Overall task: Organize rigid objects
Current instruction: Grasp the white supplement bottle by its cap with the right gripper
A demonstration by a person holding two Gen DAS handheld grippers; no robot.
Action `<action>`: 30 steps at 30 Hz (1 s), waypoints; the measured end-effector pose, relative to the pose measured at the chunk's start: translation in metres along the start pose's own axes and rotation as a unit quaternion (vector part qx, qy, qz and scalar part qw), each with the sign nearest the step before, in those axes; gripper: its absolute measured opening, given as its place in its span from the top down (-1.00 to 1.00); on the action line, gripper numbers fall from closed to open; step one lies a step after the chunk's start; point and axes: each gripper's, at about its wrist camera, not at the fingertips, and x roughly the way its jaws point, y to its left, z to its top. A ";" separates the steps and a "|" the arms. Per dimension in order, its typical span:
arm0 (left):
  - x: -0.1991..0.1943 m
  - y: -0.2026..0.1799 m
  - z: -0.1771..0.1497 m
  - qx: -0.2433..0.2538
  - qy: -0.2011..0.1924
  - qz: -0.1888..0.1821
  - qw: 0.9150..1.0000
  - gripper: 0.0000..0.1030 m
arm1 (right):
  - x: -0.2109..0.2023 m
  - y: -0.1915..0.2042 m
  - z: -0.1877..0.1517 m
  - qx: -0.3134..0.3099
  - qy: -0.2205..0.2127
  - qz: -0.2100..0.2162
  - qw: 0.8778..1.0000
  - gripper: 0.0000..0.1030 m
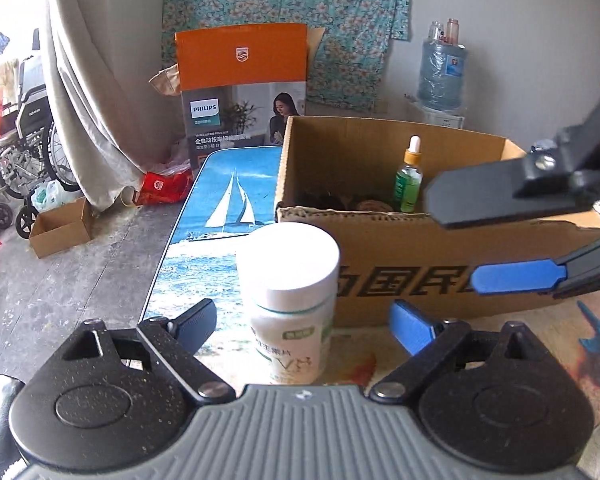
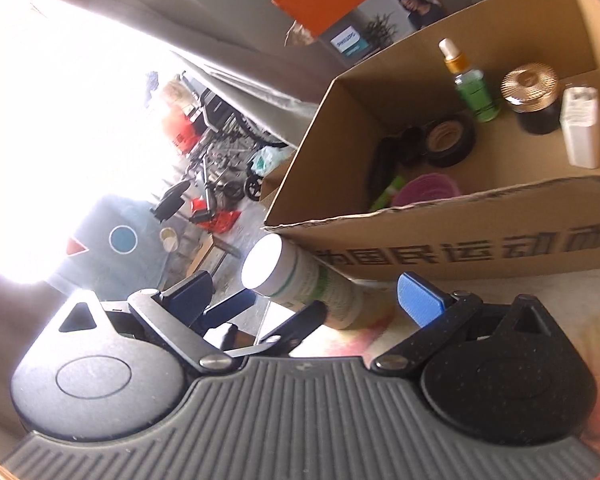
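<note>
While the left gripper [image 1: 302, 322] holds its jaws spread wide, a white-capped plastic supplement bottle [image 1: 290, 304] stands upright between them on the table [image 1: 540, 328], untouched by either blue-padded finger. Just behind it sits an open corrugated cardboard box [image 1: 412, 248] with black printed characters along its front wall. The right gripper [image 2: 316, 294] hovers near the box's front, its jaws likewise parted and holding nothing. Inside the box stand a green glass dropper bottle [image 2: 474, 88] with a gold collar, a dark round jar [image 2: 534, 98] with a ribbed golden lid, and a white rectangular container [image 2: 580, 132]; a black tape roll [image 2: 450, 140] and a pink round object [image 2: 428, 190] lie on the floor of the box. An orange Philips carton [image 1: 242, 88] leans beyond the table.
</note>
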 end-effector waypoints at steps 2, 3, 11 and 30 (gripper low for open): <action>0.007 0.003 0.002 -0.007 0.005 -0.004 1.000 -0.65 | 0.014 0.004 0.004 0.002 0.006 0.003 1.000 -0.80; 0.010 0.004 0.002 -0.009 0.009 -0.007 1.000 -0.62 | 0.021 0.006 0.005 0.003 0.007 0.005 1.000 -0.75; 0.024 0.011 0.004 -0.020 0.029 -0.022 0.999 -0.16 | 0.064 0.013 0.007 0.023 0.019 0.003 1.000 -0.15; 0.009 0.012 0.003 -0.031 0.026 -0.016 0.999 -0.06 | 0.067 0.017 0.005 0.012 0.021 0.006 1.000 0.11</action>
